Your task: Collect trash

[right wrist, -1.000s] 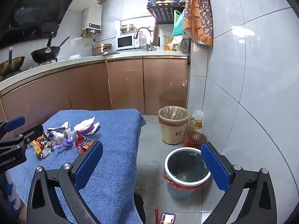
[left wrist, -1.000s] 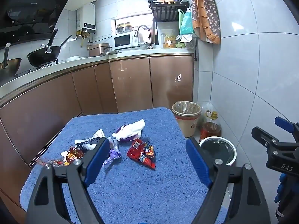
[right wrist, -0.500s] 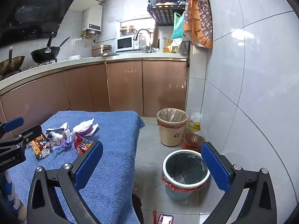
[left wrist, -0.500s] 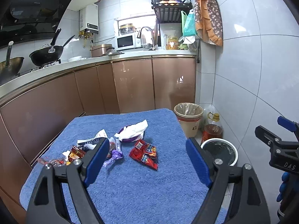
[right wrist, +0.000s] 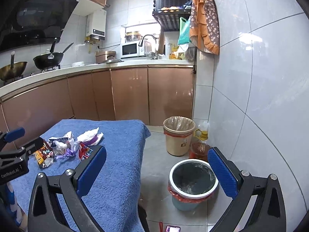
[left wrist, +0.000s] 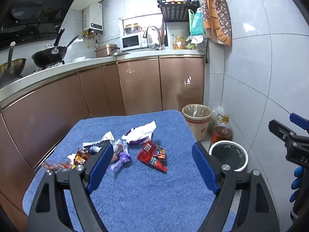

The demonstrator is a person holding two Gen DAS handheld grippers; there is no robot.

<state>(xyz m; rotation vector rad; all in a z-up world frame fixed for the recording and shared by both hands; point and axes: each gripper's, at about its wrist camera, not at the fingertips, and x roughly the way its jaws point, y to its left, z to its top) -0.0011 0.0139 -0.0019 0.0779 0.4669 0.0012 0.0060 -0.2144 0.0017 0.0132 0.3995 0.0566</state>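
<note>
Presently, both the left tongs (left wrist: 152, 164) and right tongs (right wrist: 157, 167) are held released, empty. Wrappers (left wrist: 152, 155) are scattered on the worktop (left wrist: 144, 197); the bin (right wrist: 193, 183) stands at three o'clock.

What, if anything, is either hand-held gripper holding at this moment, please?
Nothing: the left hand-held gripper and the right hand-held gripper are both open and empty; the wrappers lie on the blue towel.
</note>
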